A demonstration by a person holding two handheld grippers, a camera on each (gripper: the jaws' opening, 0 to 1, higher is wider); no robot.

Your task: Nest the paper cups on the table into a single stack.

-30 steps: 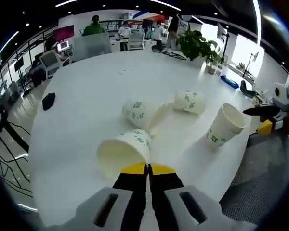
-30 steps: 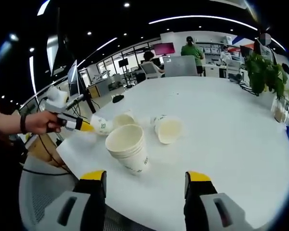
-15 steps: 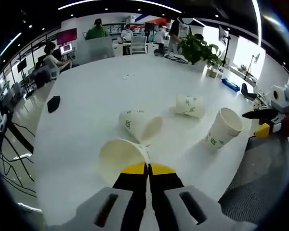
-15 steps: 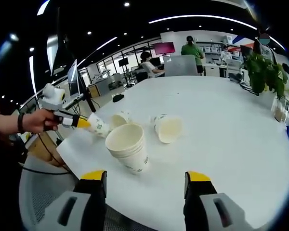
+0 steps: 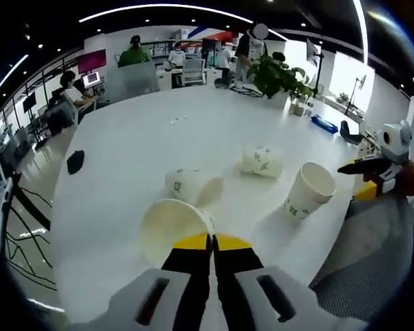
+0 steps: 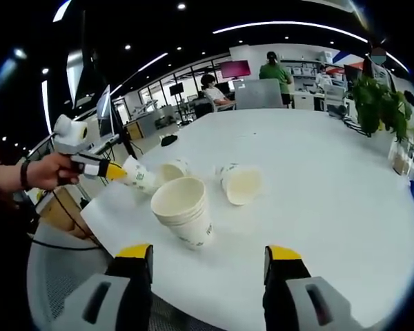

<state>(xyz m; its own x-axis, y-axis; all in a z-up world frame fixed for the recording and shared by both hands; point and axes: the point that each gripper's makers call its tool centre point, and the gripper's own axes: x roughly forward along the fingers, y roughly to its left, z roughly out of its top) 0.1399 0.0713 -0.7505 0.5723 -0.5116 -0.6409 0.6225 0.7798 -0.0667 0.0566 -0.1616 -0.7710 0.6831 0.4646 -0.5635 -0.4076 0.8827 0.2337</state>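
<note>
White and round, the large office table carries everything, with desks, seated people and glass partitions well behind it. Nearest in the left gripper view, the left gripper has its yellow-tipped jaws pressed together on the rim of a white paper cup with green print, whose open mouth faces left. Just beyond it lies a second white paper cup on its side, then a third tipped-over cup farther off, and to the right an upright stack of nested white paper cups near the table edge. Past the stack, the right gripper shows in a person's hand, off the table edge. A small dark object, too blurred to identify, lies far left, and a green potted plant stands at the far side. In the right gripper view, the right gripper has its jaws wide apart with nothing between them, the upright stack just ahead. That view also shows the held cup from the side, clear of the table at its left edge, and a grey mesh chair back below the table edge.
</note>
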